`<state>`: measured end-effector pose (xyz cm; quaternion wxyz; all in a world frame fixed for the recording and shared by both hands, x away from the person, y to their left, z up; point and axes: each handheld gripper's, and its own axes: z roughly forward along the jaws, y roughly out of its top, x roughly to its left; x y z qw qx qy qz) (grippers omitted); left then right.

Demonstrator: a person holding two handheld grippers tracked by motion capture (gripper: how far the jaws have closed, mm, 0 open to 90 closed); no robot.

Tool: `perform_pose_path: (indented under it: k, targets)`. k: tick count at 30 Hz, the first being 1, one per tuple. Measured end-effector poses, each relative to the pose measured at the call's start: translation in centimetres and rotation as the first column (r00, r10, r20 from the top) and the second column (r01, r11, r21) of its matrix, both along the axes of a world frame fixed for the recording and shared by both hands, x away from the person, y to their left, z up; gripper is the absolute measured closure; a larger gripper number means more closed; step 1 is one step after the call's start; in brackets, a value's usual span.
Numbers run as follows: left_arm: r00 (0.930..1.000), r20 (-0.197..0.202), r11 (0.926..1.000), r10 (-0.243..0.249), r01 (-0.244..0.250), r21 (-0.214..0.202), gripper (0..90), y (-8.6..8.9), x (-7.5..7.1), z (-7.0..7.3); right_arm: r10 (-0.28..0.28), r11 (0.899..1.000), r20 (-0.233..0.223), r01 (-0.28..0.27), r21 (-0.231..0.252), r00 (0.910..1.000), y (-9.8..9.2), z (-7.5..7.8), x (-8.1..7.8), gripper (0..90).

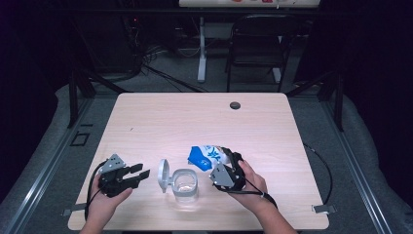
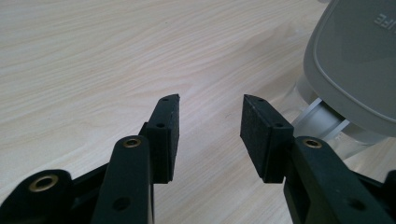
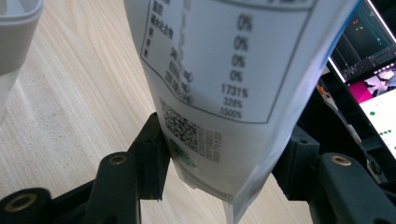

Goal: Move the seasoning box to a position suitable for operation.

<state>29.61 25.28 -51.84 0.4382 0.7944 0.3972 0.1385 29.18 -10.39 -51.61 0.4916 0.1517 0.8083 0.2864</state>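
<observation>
High view, right hand-held gripper (image 1: 233, 161) clamping blue-white pouch (image 1: 207, 156), left hand-held gripper (image 1: 141, 174) wide, empty, beside clear jar (image 1: 185, 185).

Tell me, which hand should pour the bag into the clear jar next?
Probably the right. The right gripper already clamps the blue-and-white bag just beside the open jar. The left gripper has open, empty jaws by the jar's lid.

1. A light wooden table (image 1: 146, 122) stood on grey carpet.
2. A small dark round cap (image 1: 235, 105) sat near the table's far edge.
3. A black folding chair (image 1: 258, 44) stood beyond the table.
4. A white desk leg (image 1: 201, 48) rose just beside that chair.
5. Lit monitor screens (image 3: 373, 70) glowed in the right gripper view.
</observation>
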Motion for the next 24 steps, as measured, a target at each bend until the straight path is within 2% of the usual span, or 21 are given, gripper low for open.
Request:
perform_pose_path:
  k: [4, 5, 8, 10, 13, 16, 22, 24]
  targets:
    - [1.0, 0.001, 1.0, 0.0, 0.0, -0.003, 57.8, -0.07, -0.01, -0.04, 0.004, 1.0, 0.019, -0.004, -0.024, 0.9998, 0.08, -0.08, -0.07, 45.5]
    - [1.0, 0.002, 1.0, 0.001, -0.001, -0.003, 57.8, -0.07, -0.01, -0.03, 0.011, 1.0, 0.026, -0.011, -0.014, 0.9996, 0.13, -0.21, -0.06, 45.5]
    - [1.0, 0.002, 1.0, 0.001, -0.001, -0.002, 57.8, -0.03, 0.0, -0.04, 0.009, 0.999, 0.042, -0.007, -0.05, 0.9991, 0.25, -0.14, -0.2, 45.5]
    - [1.0, 0.002, 1.0, 0.001, -0.001, -0.001, 57.8, -0.03, 0.0, -0.05, 0.017, 0.999, 0.056, -0.015, -0.048, 0.9983, 0.38, -0.29, -0.23, 45.5]
    - [1.0, 0.003, 1.0, 0.001, -0.001, -0.003, 57.8, -0.06, -0.01, -0.03, 0.018, 0.997, 0.066, -0.012, -0.08, 0.9977, 0.44, -0.19, -0.35, 45.5]
    - [1.0, 0.003, 1.0, 0.002, -0.002, -0.003, 58.0, -0.08, -0.02, -0.03, 0.022, 0.997, 0.078, -0.016, -0.074, 0.9967, 0.47, -0.35, -0.29, 45.5]
    - [1.0, 0.004, 1.0, 0.002, -0.002, 0.0, 58.0, -0.05, -0.01, -0.04, 0.017, 0.993, 0.08, -0.008, -0.116, 0.9966, 0.44, -0.22, -0.44, 45.5]
    - [1.0, 0.003, 1.0, 0.002, -0.002, 0.0, 58.1, -0.05, 0.0, -0.04, 0.026, 0.995, 0.084, -0.018, -0.1, 0.9961, 0.45, -0.32, -0.41, 45.5]
